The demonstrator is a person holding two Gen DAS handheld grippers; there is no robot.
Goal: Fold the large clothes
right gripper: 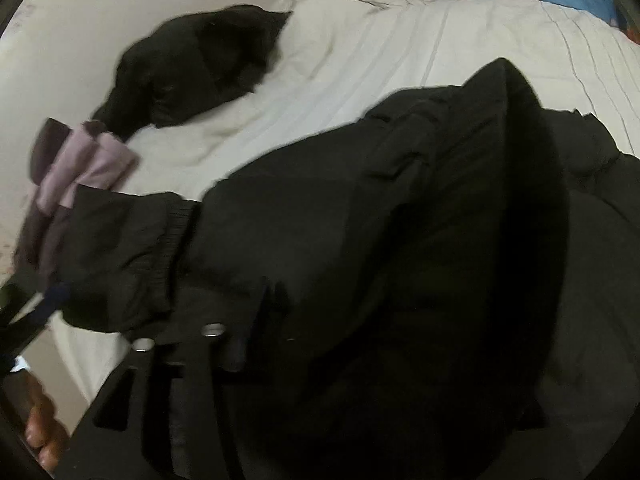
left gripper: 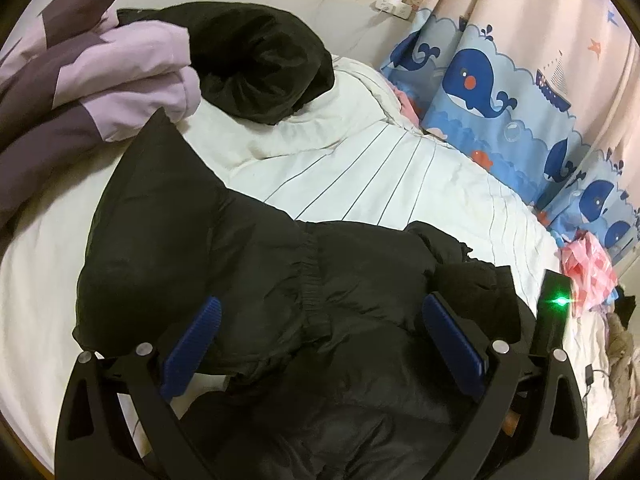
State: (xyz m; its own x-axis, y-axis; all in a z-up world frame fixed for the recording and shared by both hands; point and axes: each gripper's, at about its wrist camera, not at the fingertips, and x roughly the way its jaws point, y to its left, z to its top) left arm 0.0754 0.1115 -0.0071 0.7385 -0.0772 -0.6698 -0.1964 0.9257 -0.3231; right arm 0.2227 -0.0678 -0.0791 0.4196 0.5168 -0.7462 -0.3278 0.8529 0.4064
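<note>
white bedding carries the black jacket, long axis nine-to-three under the left gripper, jaws apart; right gripper buried, jaw state unclear.

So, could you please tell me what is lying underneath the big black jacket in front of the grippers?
The black jacket lies on the white bedsheet, which shows all around it. Anything else beneath the jacket is covered and cannot be seen.
</note>
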